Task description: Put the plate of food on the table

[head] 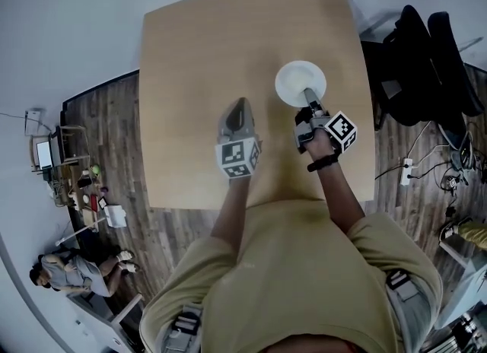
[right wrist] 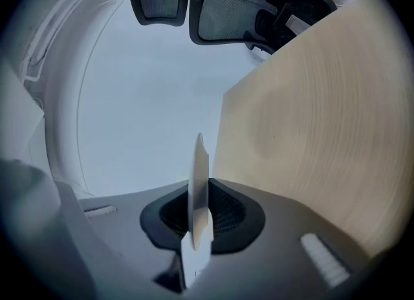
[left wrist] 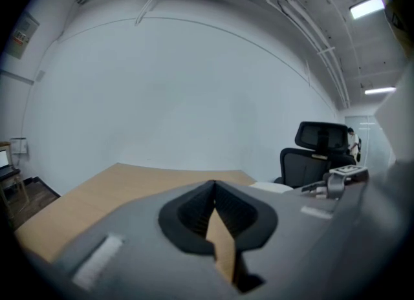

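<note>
Where the person's mustard-yellow cloth shirt (head: 289, 268) ends, bare forearms (head: 338, 188) reach out over the pale, fine-grained wooden surface (head: 190, 70) with its rounded corners. Each arm carries a grey plastic tool with a marker cube. The left gripper (head: 240, 104) is clenched on nothing. Its own view shows the ribbed black pads meeting at their tips, with only a sliver of wood visible in the gap lower down. The right gripper (head: 308, 96) grasps the round white plate (head: 298, 77) by its near rim. In the head view the plate reads as a smooth, plain disc over the right half of the surface; whether it touches the wood cannot be told. The right gripper view shows it edge-on instead, a thin curved blade pinched between the ribbed pads, with wood filling the frame's right side. Beyond the surface's right edge stand black mesh-backed office chairs (head: 426, 55), and past them is a matte white wall (left wrist: 181, 98).
</note>
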Available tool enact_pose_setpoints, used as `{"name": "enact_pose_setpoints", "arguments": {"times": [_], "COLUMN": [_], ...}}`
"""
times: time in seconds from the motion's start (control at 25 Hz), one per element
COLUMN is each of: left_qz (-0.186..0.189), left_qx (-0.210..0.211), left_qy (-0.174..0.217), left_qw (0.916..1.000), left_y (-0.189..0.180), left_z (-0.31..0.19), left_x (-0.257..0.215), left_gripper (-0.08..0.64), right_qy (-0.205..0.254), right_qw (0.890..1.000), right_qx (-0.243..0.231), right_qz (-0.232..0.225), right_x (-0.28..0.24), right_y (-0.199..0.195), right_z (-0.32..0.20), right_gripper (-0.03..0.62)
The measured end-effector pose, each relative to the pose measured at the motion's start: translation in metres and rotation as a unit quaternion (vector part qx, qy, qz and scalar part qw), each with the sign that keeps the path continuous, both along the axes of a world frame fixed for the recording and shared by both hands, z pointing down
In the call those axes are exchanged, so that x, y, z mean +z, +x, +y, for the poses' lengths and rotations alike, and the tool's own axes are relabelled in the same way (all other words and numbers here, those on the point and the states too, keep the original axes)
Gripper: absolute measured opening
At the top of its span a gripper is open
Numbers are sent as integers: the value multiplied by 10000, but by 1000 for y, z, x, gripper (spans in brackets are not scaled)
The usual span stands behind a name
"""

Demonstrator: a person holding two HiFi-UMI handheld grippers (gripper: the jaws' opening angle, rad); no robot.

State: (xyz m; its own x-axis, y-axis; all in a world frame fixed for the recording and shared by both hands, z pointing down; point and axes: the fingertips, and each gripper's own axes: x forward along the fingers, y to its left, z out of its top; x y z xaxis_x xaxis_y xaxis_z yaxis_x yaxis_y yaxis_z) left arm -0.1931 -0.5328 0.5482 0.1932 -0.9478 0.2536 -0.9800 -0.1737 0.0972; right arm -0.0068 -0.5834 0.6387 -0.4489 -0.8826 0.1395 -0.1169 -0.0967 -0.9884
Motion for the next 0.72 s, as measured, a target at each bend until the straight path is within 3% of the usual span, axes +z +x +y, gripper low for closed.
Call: {"name": "enact_pose_setpoints", "arguments": {"times": [0.72], "left_qz": [323], "left_qx": [233], "left_qy": [-662], "left_qw": [9970], "left_y": [-12], "left_z": [-32], "left_x": [73], "left_gripper": [-1], "right_qy": [-605], "right_qw": [9980], "right_qx": [187], "right_qz": [35], "right_x": [92], "right_y": [-46], "right_z": [-57], "right_gripper": [22]}}
